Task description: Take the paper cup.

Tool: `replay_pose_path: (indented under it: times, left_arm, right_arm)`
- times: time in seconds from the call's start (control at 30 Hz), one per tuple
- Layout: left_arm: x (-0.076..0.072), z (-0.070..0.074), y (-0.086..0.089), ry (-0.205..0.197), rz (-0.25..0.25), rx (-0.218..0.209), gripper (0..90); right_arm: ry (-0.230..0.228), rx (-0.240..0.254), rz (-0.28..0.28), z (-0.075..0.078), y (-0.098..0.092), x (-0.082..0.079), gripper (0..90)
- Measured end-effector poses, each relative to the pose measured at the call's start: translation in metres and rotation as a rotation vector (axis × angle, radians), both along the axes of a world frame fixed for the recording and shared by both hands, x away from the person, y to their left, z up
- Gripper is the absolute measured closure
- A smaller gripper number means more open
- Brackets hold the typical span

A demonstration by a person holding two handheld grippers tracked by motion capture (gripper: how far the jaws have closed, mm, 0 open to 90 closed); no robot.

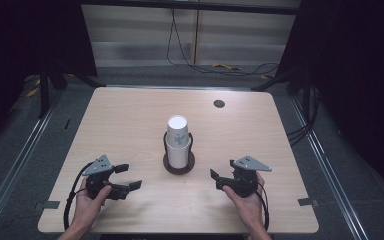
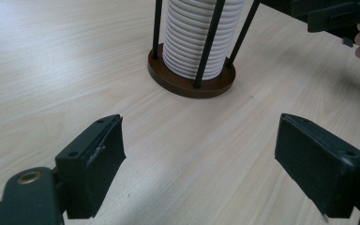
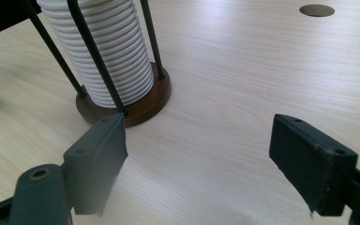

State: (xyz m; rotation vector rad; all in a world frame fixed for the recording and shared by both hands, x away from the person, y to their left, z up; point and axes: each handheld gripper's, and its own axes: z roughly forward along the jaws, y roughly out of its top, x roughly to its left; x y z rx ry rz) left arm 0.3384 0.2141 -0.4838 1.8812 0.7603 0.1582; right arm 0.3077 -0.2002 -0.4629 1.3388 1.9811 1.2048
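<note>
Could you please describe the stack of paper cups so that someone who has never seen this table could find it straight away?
Start at the light wooden table and look to its middle, between the left tool and the right tool. There a round dark brown base carries thin black upright rods. The stack of white paper cups stands inside those rods: the only tall white thing on the table.

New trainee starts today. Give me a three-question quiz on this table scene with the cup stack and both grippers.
1. True or false: the left gripper holds a cup.
2. What keeps the cup stack upright? A) a cardboard box B) a round brown base with thin black rods C) the right gripper
3. What dark round mark sits on the table beyond the stack?

Key: 1. False; its jaws are open and empty. 2. B. 3. A hole near the far edge.
</note>
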Motion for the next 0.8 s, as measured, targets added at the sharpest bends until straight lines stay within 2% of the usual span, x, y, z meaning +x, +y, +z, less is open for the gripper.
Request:
replay_pose_path:
  times: [0.17,0.33,0.57,0.7,0.8]
  left_arm:
    - [0.002,-0.001,-0.002,0.015,-0.016,-0.007,16.0]
    - [0.003,-0.002,-0.003,0.001,-0.007,-0.009,15.9]
    - [0.001,-0.001,-0.004,-0.034,0.015,0.036,15.9]
    - [0.001,-0.002,-0.005,-0.013,0.013,0.028,16.0]
    - [0.001,-0.003,-0.006,-0.009,0.003,0.028,16.0]
  right_arm:
    - [0.015,-0.022,0.015,-0.002,0.003,0.001,15.7]
    - [0.015,-0.006,0.023,0.000,0.004,0.002,15.7]
    - [0.034,0.002,0.067,0.005,0.005,0.003,16.0]
    - [0.039,0.019,0.090,0.008,0.006,0.002,17.3]
    - [0.039,0.007,0.118,0.012,0.008,0.003,17.7]
